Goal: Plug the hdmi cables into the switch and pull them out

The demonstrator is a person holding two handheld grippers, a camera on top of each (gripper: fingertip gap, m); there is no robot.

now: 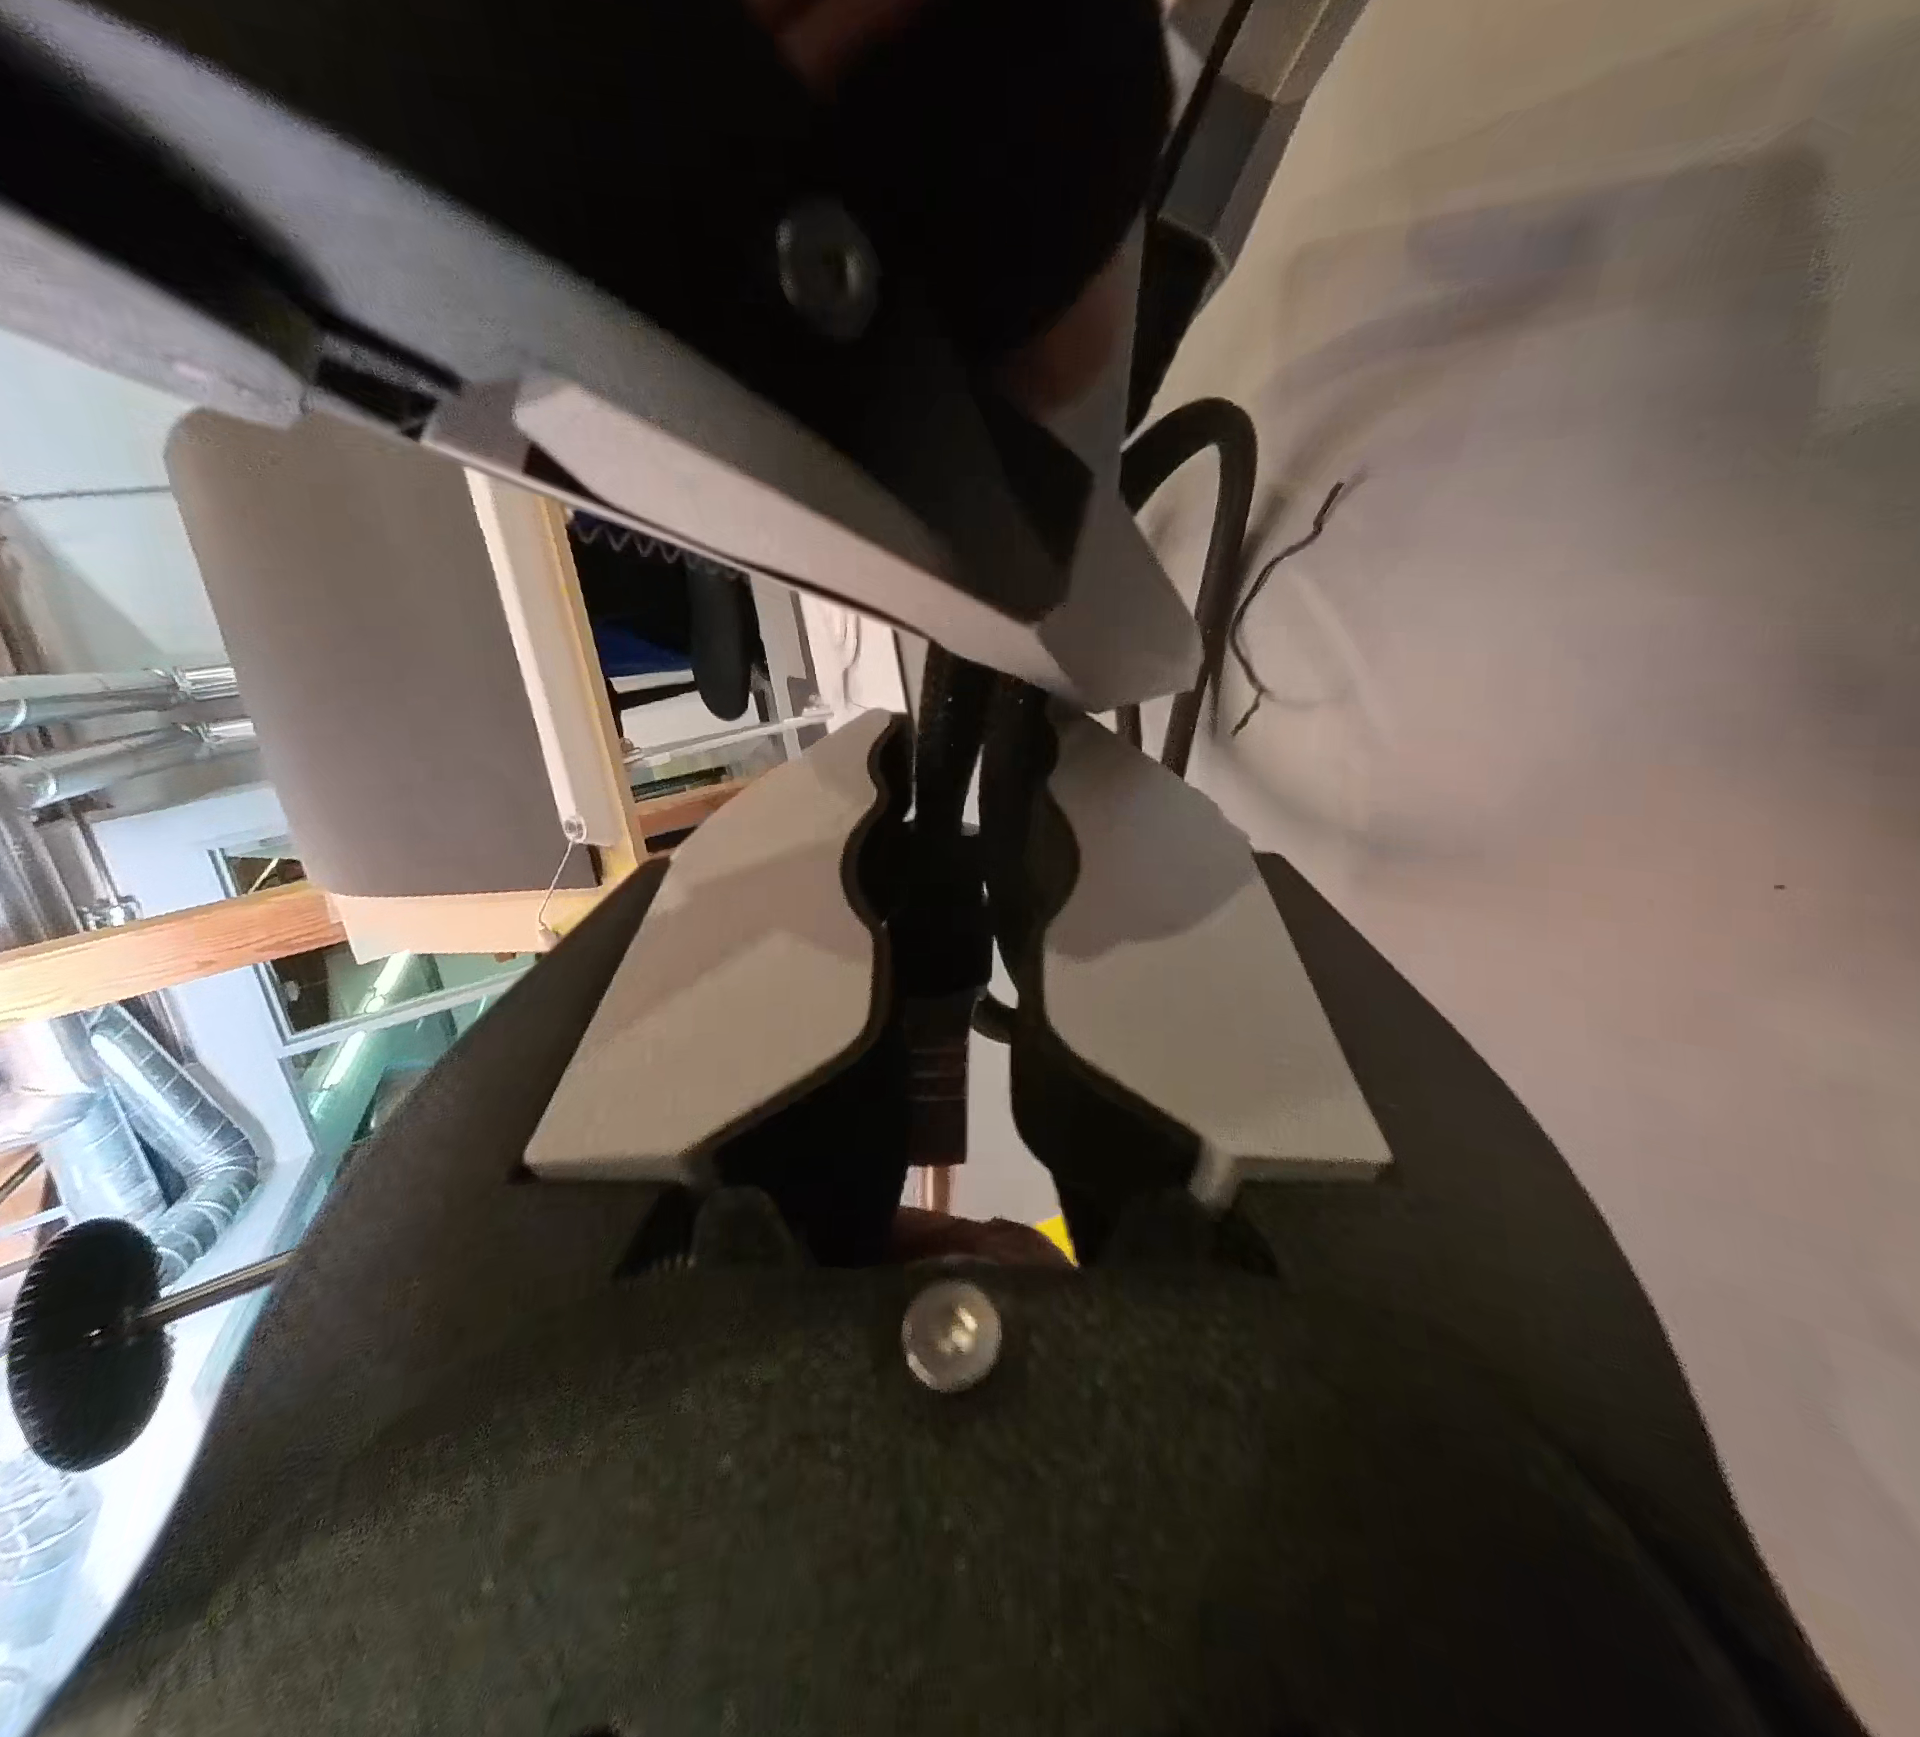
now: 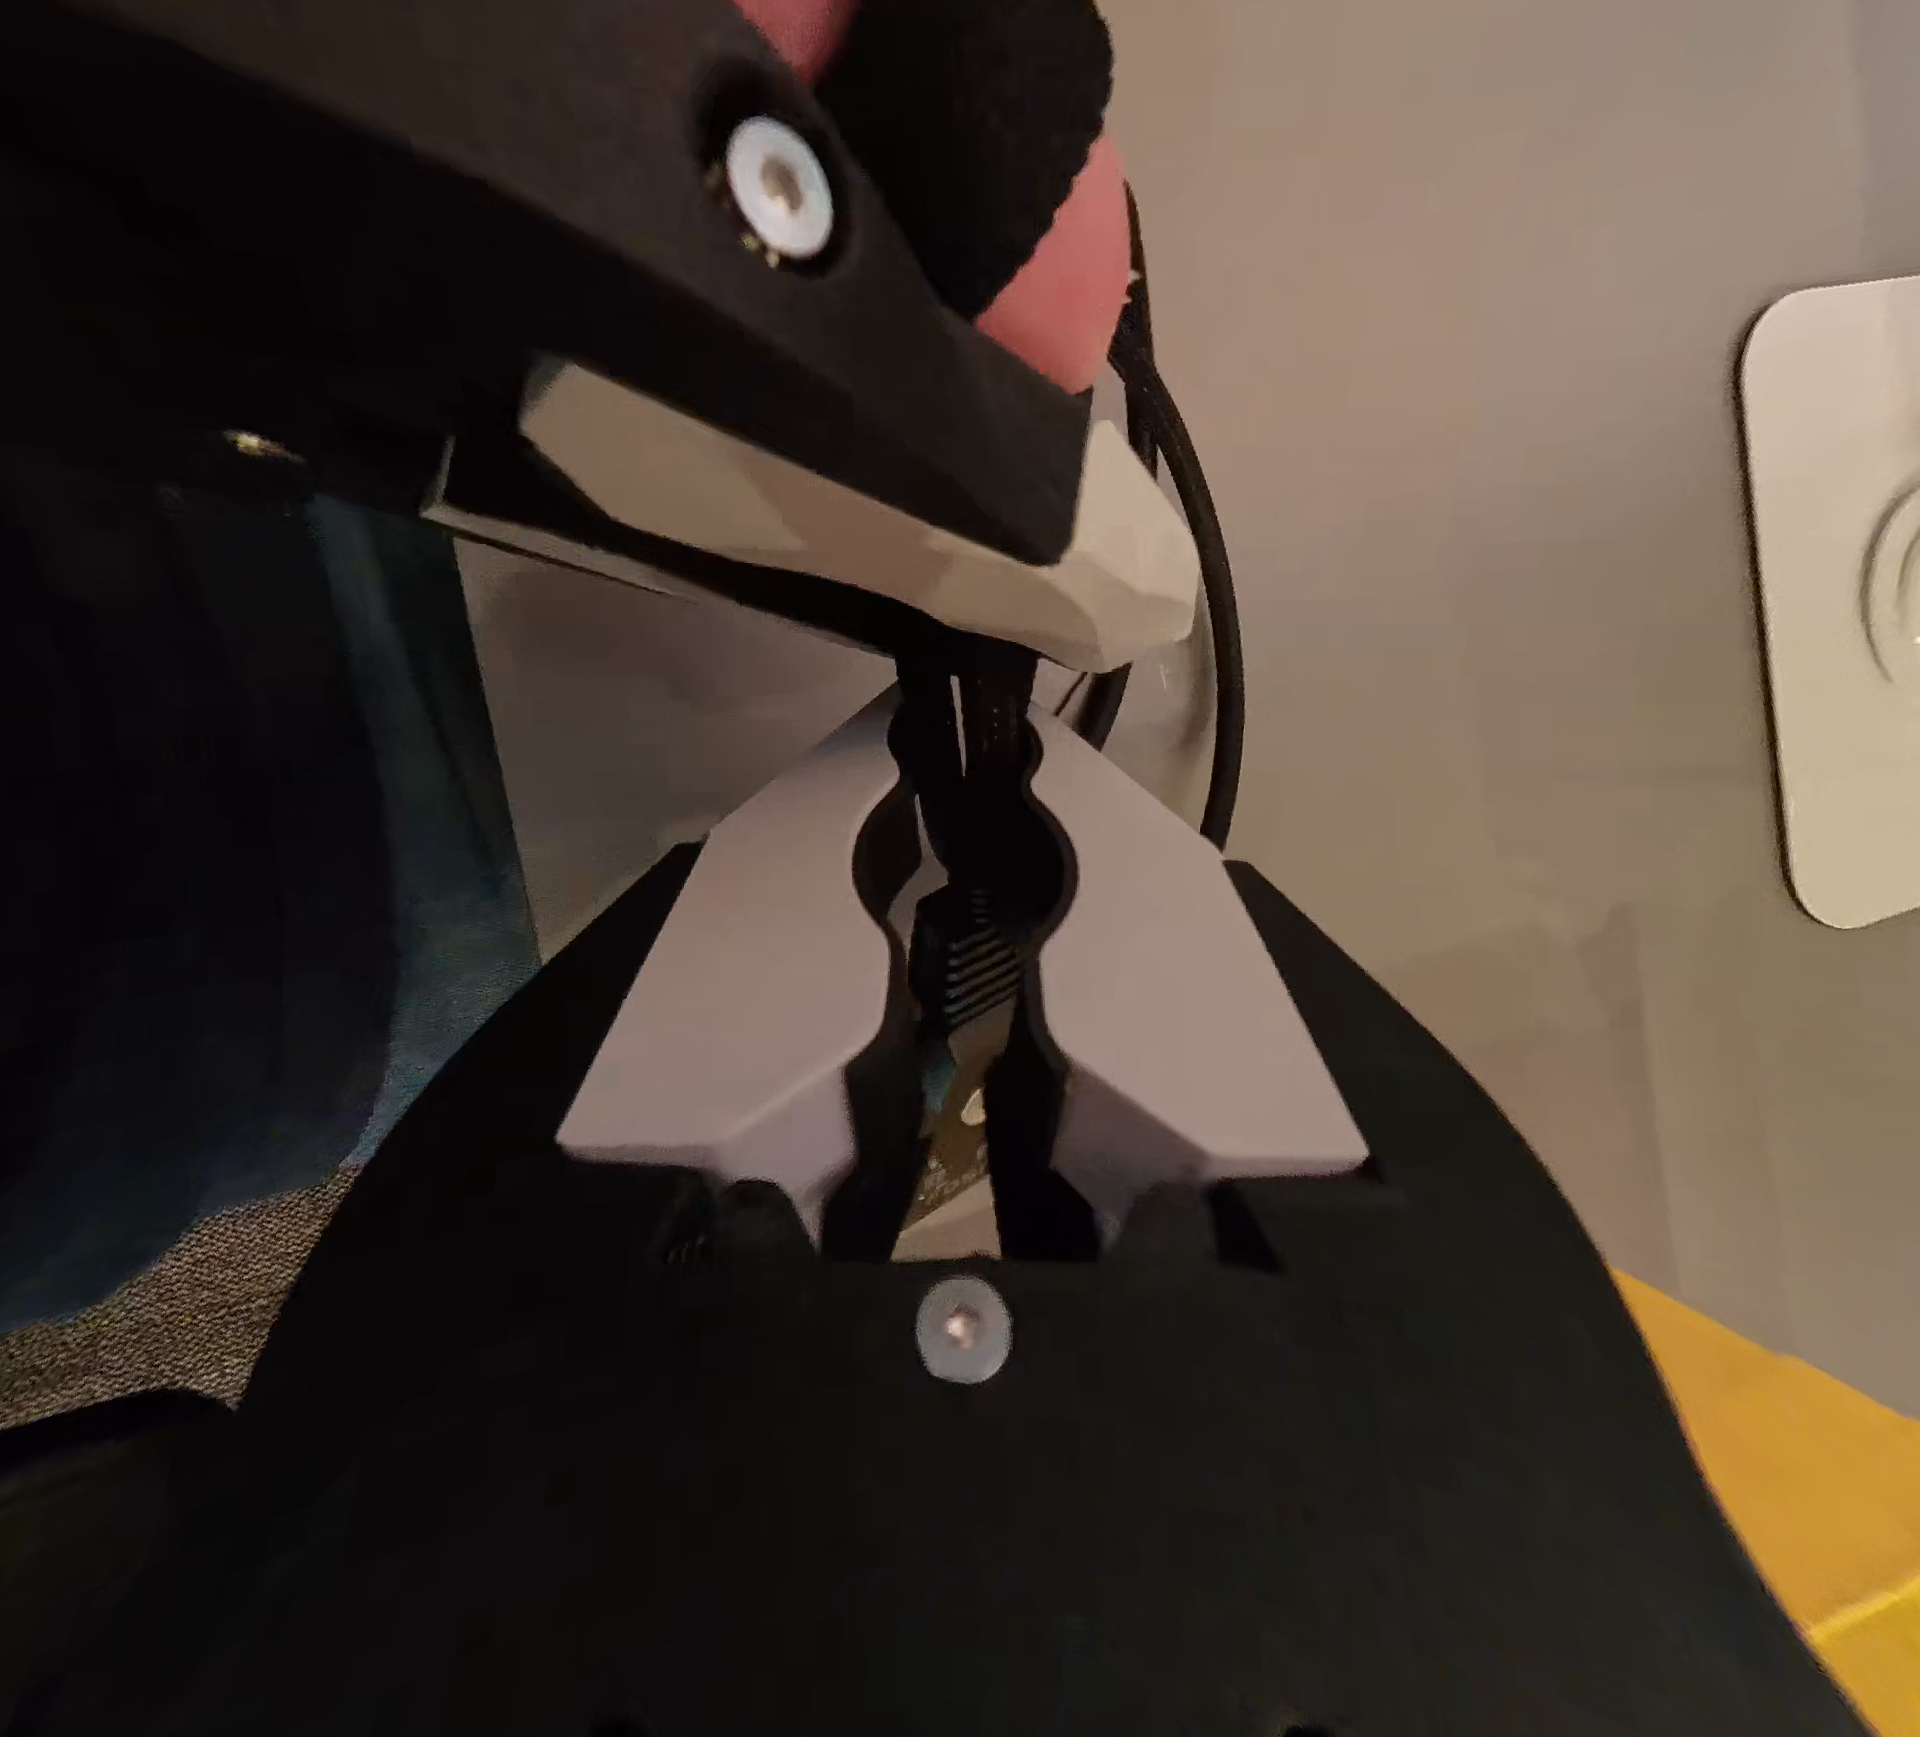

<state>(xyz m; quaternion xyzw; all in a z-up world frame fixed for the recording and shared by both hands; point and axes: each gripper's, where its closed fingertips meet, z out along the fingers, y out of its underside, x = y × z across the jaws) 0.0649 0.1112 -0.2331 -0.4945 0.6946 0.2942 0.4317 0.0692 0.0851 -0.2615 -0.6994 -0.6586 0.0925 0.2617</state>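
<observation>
Pale grey tabletop (image 2: 1455, 337) fills the background of both wrist views, tilted steeply by the way the cameras are held.

In the right wrist view, a black HDMI plug (image 2: 961, 970) with a ribbed strain relief sits between the two grey fingers of the right gripper (image 2: 961, 856); its metal tip points back toward the camera. The fingers are drawn close around it, their scalloped inner edges pressing against the plug and the braided cable (image 2: 940, 752) that runs away from it, so the gripper is clamped on the plug. Just beyond, the other gripper crosses the view at a slant, a hand (image 2: 1049, 285) in a black knitted sleeve gripping it. A thin black cable (image 2: 1216, 607) loops over the tabletop behind. A white rounded-corner pad (image 2: 1829, 607) lies at the right edge, and a yellow surface (image 2: 1766, 1438) shows at lower right.

In the left wrist view, the left gripper (image 1: 961, 856) holds a second black plug (image 1: 940, 1064) the same way, its fingers closed against the plug and the two dark cables (image 1: 935, 752) passing between them. The right gripper crosses just ahead. A dark cable (image 1: 1216, 492) arcs on the tabletop, and a loose black thread (image 1: 1278, 586) lies beside it. Shelving and metal ducting (image 1: 177, 1168) show at the left. The switch cannot be made out in either view.
</observation>
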